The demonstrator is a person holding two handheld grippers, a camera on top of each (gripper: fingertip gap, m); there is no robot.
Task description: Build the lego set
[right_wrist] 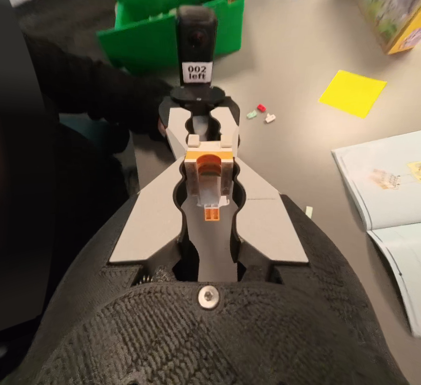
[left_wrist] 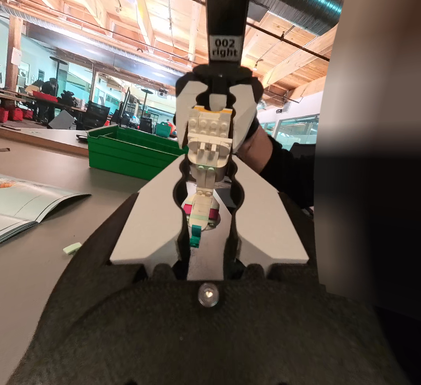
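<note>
Lego model (left_wrist: 209,146), mostly white with pink, teal and orange-yellow parts, hangs in the air above the grey table (left_wrist: 34,271), clamped from both ends by two grippers that face each other. On the table's left side lie an open instruction booklet (left_wrist: 27,205) and one pale green loose piece (left_wrist: 71,248); a green bin (left_wrist: 127,148) stands farther back. Left gripper (left_wrist: 208,159) has its fingers closed in on the model's narrow lower part. Right gripper (right_wrist: 209,157) pinches the white and orange end. Toward the table's right edge lie three small loose bricks (right_wrist: 262,113), a yellow paper square (right_wrist: 352,93) and a colourful box (right_wrist: 391,4).
</note>
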